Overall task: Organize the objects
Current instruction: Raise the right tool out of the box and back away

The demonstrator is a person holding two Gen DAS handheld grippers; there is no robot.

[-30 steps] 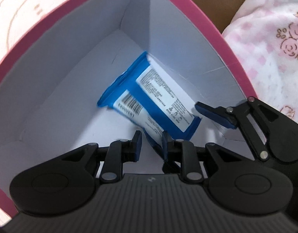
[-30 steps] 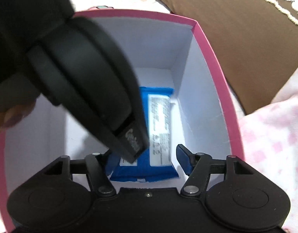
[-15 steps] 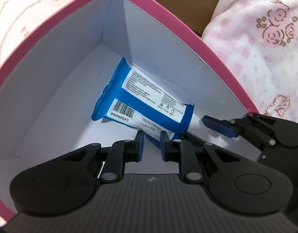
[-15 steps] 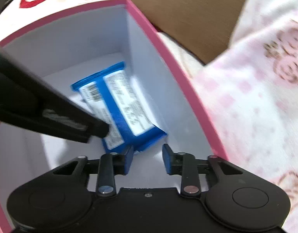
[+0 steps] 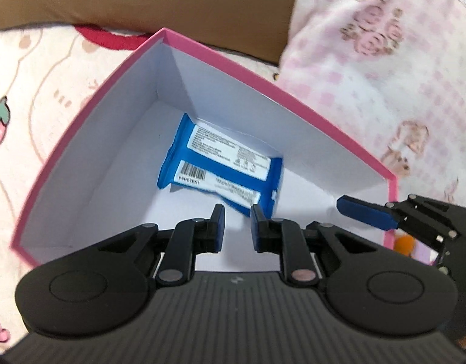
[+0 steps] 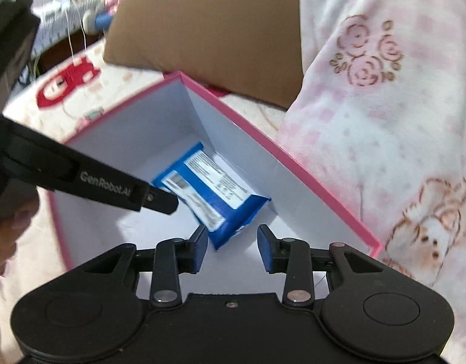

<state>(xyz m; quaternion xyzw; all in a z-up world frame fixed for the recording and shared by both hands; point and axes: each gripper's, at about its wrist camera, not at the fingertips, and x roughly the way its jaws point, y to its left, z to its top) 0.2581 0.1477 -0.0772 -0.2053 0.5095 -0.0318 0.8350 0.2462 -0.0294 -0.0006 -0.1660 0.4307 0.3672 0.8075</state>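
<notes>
A blue wipes packet [image 5: 221, 163] with white labels lies on the floor of a pink-rimmed white box [image 5: 263, 88], by its far right wall. My left gripper [image 5: 237, 212] hangs above the box's near side, shut with nothing between its pads. At the box's right corner, one blue finger [image 5: 366, 212] of the right gripper shows. In the right wrist view the packet [image 6: 214, 194] sits below my right gripper [image 6: 233, 233], which is shut on nothing. The left gripper's black body [image 6: 111, 188] reaches in from the left over the box [image 6: 251, 127].
The box rests on a cartoon-printed bedsheet [image 5: 35, 91]. A brown pillow [image 6: 202, 30] lies behind it and a pink floral blanket [image 6: 384, 106] bunches along its right side. A person's hand [image 6: 2, 233] holds the left gripper at the frame's left edge.
Both grippers have lifted up and back from the box, rolling as they went. The right jaws have closed from half open. The packet stays on the box floor.
</notes>
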